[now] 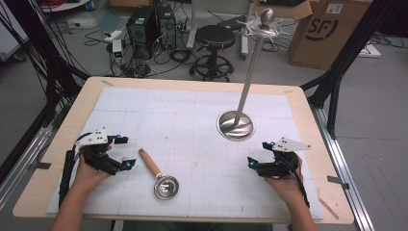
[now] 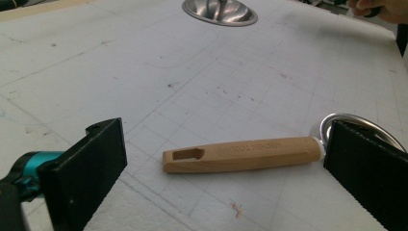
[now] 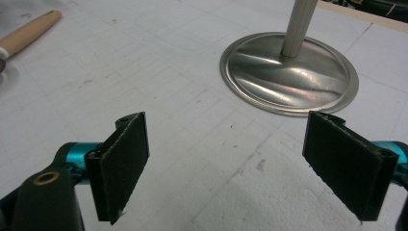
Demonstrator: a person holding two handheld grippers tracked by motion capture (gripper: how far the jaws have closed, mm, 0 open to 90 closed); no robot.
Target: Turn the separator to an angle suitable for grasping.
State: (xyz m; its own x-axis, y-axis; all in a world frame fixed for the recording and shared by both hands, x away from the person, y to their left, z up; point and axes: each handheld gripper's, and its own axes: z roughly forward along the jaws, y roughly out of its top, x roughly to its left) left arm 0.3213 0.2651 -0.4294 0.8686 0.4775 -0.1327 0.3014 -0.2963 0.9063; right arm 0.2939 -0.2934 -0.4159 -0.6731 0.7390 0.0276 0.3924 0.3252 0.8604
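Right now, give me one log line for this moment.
left gripper: open, facing wooden-handled tool, not touching | right gripper: open, empty | stand: upright on mat

The high view looks forward and down over the table (image 1: 298, 103). Both gripper views sit low (close to its surface), sharing the stand base (image 2: 220, 11) (image 3: 288, 74).

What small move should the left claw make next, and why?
Probably ease the left claw forward and down over the wooden handle, then close. Its jaws stand open with the handle lying flat between them, untouched; the right claw is open near the stand base.
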